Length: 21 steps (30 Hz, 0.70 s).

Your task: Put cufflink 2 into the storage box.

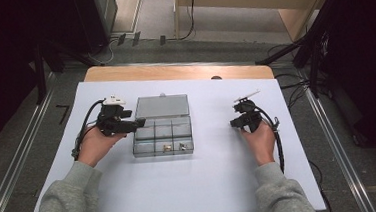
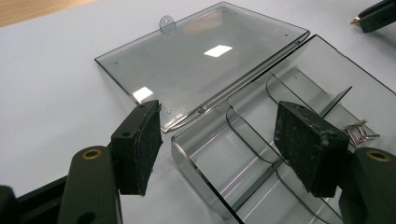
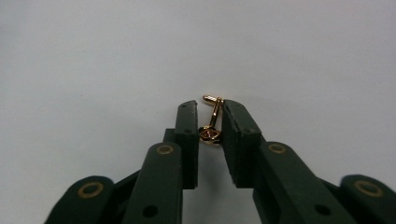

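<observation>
Left gripper (image 2: pixel 215 144) jaws wide apart straddling open clear box (image 1: pixel 162 135) corner, right gripper (image 3: pixel 210 122) pinching gold cufflink (image 3: pixel 212 122) over bare worktop (image 1: pixel 216 174).

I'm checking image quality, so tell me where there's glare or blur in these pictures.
Left gripper view: bright white glare patches on the open clear lid, image sharp. Right gripper view: the gold cufflink between the right tongs is crisp, the nearest parts soft. High view: even light on the white sheet, dark corners.

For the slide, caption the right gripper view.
Right gripper pinching a small gold hook-shaped fastener between its black jaws above the white table cover.
</observation>
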Available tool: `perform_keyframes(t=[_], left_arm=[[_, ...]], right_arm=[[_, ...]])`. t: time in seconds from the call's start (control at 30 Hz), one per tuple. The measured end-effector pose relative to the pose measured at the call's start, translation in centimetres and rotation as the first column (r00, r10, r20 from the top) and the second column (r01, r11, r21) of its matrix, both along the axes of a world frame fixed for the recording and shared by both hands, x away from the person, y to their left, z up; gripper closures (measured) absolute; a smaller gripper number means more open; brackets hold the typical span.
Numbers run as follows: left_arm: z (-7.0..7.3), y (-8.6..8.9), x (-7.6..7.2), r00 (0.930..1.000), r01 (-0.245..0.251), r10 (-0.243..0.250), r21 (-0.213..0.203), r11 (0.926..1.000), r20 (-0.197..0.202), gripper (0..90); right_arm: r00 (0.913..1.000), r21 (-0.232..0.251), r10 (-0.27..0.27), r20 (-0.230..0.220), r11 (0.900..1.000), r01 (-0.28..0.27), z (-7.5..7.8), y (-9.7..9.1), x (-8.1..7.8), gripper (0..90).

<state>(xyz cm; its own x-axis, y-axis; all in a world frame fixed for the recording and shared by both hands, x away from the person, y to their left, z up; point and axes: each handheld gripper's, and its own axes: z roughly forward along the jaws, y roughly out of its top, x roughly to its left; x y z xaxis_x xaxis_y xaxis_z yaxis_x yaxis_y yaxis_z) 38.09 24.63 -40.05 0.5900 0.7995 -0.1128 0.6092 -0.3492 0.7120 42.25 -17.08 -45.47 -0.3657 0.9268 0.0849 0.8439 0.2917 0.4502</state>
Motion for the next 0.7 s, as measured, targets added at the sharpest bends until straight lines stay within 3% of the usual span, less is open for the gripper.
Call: perform_keyframes(t=[0.17, 0.3, 0.7], left_arm=[[-0.02, 0.01, 0.02, 1.0000, 0.001, -0.001, -0.001, 1.0000, -0.001, 32.8], [-0.01, 0.06, 0.03, 1.0000, 0.000, 0.000, -0.002, 1.0000, -0.002, 32.7], [0.05, 0.08, 0.07, 0.9998, -0.007, 0.007, -0.014, 0.9999, -0.017, 32.2]], right_arm=[[1.0000, 0.007, 0.005, -0.004, 1.0000, -0.005, 0.03, -0.02, 0.02, 79.6], [0.9995, 0.072, -0.004, -0.031, 0.9974, 0.006, 0.07, -0.39, 0.21, 79.7], [0.9992, 0.115, 0.040, -0.001, 0.9925, -0.040, 0.98, 0.54, -0.18, 79.7]])
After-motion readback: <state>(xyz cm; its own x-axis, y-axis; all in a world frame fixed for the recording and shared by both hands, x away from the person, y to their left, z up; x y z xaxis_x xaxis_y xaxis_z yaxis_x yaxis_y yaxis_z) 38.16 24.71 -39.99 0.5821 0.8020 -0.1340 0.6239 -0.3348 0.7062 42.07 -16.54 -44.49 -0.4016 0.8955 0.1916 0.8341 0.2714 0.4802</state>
